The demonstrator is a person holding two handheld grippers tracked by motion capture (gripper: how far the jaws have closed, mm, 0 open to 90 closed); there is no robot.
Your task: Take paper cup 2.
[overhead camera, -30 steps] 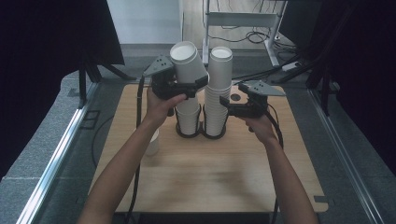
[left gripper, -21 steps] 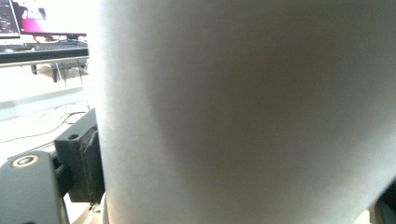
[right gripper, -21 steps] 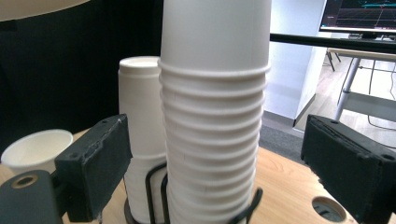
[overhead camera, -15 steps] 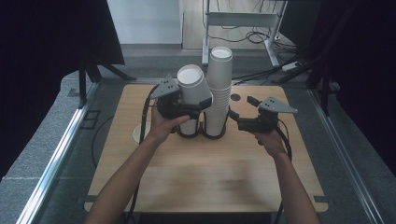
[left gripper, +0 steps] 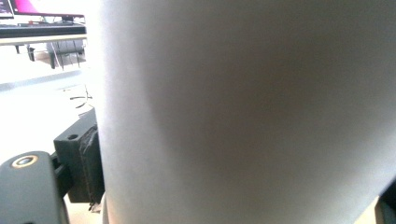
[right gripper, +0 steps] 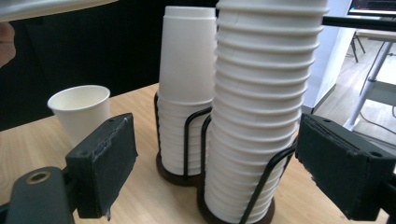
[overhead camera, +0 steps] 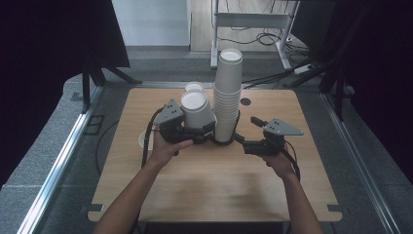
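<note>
In the high view my left gripper (overhead camera: 198, 129) is shut on a white paper cup (overhead camera: 197, 108), held tilted just left of the tall stack of cups (overhead camera: 228, 92). The left gripper view shows that cup's wall (left gripper: 243, 112) close up, with one black pad (left gripper: 88, 168) pressed to its left side. The tall stack stands in a black wire holder (overhead camera: 225, 142); a shorter stack (overhead camera: 194, 87) stands behind the held cup. My right gripper (overhead camera: 251, 134) is open, low by the holder's right side. In its own view the open right gripper (right gripper: 219, 158) has the tall stack (right gripper: 261, 116) between its pads without touching it.
A single paper cup (right gripper: 81, 112) stands on the wooden table (overhead camera: 214, 185) left of the holders, with the shorter stack (right gripper: 187, 93) beside it. That single cup (overhead camera: 142, 140) peeks out by the left hand. A metal rail (overhead camera: 58, 165) runs along the table's left.
The left gripper has sunk with the cup, from above the stacks to beside the tall one. The right gripper has come down and nearer, to the holder's base.
</note>
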